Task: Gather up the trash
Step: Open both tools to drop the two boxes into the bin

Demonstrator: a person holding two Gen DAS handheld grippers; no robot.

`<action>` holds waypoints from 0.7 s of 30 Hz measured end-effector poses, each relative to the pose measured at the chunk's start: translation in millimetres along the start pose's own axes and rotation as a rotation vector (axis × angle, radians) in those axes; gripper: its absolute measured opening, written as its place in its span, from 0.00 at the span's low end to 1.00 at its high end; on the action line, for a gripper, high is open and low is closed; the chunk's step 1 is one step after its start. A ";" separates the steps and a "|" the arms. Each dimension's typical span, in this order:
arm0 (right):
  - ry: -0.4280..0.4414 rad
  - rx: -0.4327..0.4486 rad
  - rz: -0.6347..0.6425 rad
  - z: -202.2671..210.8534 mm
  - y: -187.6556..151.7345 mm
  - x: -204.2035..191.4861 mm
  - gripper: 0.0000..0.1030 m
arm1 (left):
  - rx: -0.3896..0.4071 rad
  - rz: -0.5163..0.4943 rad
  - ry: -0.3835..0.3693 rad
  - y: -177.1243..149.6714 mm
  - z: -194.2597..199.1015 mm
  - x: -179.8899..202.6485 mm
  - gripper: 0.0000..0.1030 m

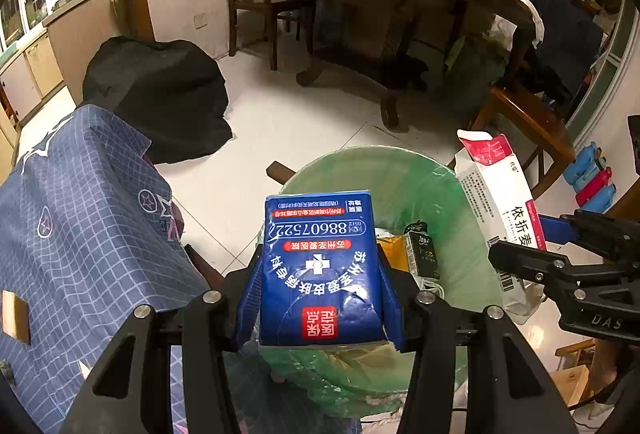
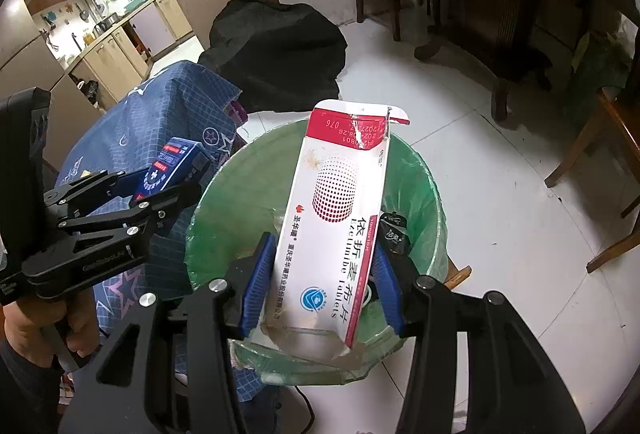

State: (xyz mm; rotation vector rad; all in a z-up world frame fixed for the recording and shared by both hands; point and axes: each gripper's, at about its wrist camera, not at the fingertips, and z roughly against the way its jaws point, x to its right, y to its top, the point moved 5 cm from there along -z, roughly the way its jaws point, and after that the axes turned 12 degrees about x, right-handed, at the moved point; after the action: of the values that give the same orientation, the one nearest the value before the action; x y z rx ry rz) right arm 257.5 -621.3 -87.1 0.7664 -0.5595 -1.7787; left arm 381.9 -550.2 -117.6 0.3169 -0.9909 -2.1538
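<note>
A blue checked cloth (image 1: pixel 80 218) lies at the far left, beside the bin. Next to it, the left gripper (image 1: pixel 318 266) is clamped on a blue tissue pack (image 1: pixel 318 266), holding it over the near rim of the green-lined trash bin (image 1: pixel 404 178), where a dark carton (image 1: pixel 420 248) and other scraps already lie. To its right, the right gripper (image 2: pixel 320 276) grips a white and red tablet box (image 2: pixel 340 218), torn at its top flap, tilted above the same bin.
</note>
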 end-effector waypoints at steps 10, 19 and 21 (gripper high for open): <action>0.006 0.004 -0.019 -3.4 2.8 3.3 0.50 | -0.005 -0.004 0.010 -0.5 -4.5 1.0 0.64; 0.000 0.045 -0.027 5.2 4.4 8.5 0.59 | 0.001 0.007 0.034 -2.7 -2.0 -8.4 0.72; 0.000 0.050 -0.023 7.2 4.1 8.3 0.59 | 0.000 0.008 0.031 -4.2 -0.4 -8.4 0.72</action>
State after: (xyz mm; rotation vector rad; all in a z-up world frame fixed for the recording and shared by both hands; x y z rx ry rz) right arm 253.0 -630.4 -81.2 0.8104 -0.5997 -1.7920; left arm 385.8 -542.7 -121.6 0.3452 -0.9733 -2.1353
